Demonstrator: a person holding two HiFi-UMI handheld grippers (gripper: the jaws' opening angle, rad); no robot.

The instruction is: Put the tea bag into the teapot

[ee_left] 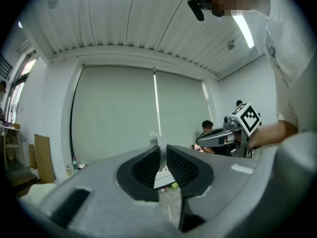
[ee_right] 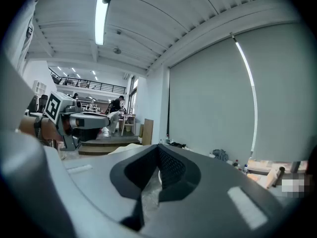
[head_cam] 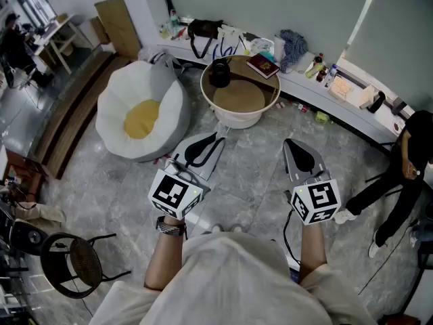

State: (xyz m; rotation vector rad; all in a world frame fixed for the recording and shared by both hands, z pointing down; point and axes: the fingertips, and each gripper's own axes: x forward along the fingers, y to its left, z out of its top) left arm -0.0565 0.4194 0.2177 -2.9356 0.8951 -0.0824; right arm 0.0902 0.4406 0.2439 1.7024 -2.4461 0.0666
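In the head view a black teapot (head_cam: 219, 74) stands on the left part of a round wooden-topped table (head_cam: 238, 97) straight ahead. My left gripper (head_cam: 215, 139) is held over the floor just short of that table. In the left gripper view it (ee_left: 161, 151) is shut on a thin pale tea bag (ee_left: 158, 142) that sticks up between the jaws. My right gripper (head_cam: 291, 145) is level with it to the right, also short of the table. Its jaws (ee_right: 158, 153) are shut with nothing between them.
A red book (head_cam: 263, 65) lies on the table's far right. An egg-shaped beanbag (head_cam: 142, 117) sits left of the table. A cluttered white ledge (head_cam: 318, 87) runs along the back wall. A person in black (head_cam: 404, 175) stands at the right. A black chair (head_cam: 71, 263) is at lower left.
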